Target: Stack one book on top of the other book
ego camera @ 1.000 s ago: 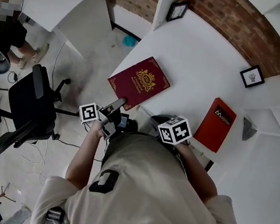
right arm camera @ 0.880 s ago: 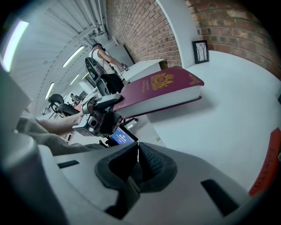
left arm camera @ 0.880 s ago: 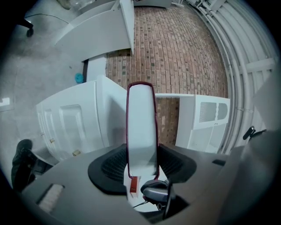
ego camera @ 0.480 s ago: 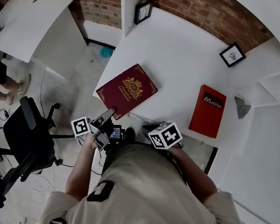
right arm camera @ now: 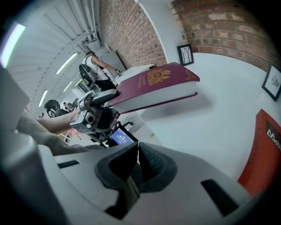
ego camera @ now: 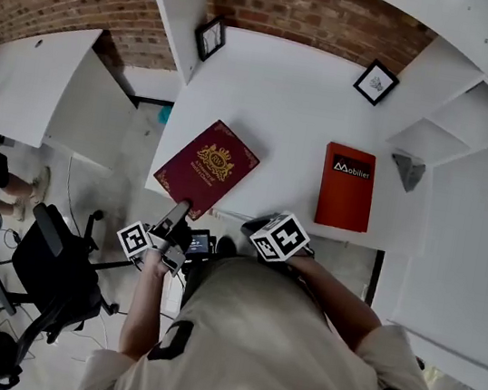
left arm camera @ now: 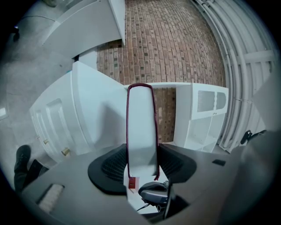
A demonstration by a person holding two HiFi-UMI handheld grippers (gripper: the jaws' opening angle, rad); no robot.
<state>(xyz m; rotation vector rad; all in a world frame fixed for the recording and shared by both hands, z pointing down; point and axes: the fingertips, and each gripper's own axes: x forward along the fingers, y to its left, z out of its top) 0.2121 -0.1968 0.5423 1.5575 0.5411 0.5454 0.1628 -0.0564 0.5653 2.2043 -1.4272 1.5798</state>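
A maroon book with a gold crest [ego camera: 207, 168] lies at the left front of the white table [ego camera: 295, 106]. My left gripper [ego camera: 177, 213] is shut on its near corner. In the left gripper view its page edge [left arm camera: 142, 127] stands upright between the pads. In the right gripper view the maroon book [right arm camera: 158, 85] hangs above its shadow, gripped by the left gripper [right arm camera: 99, 107]. A red book [ego camera: 347, 187] lies flat at the table's right front, also in the right gripper view [right arm camera: 263, 149]. My right gripper [right arm camera: 137, 165] is shut on nothing, at the table's front edge between the books.
Two small picture frames [ego camera: 210, 37] [ego camera: 376, 82] stand at the back of the table. A grey object [ego camera: 408, 170] lies right of the red book, by white shelves [ego camera: 477, 116]. An office chair [ego camera: 57, 270] and another white desk [ego camera: 32, 83] are at the left.
The head view has swung, so the table now sits squarer and higher in the picture. My left gripper keeps its hold on the maroon book's corner. The right gripper stays shut beside it.
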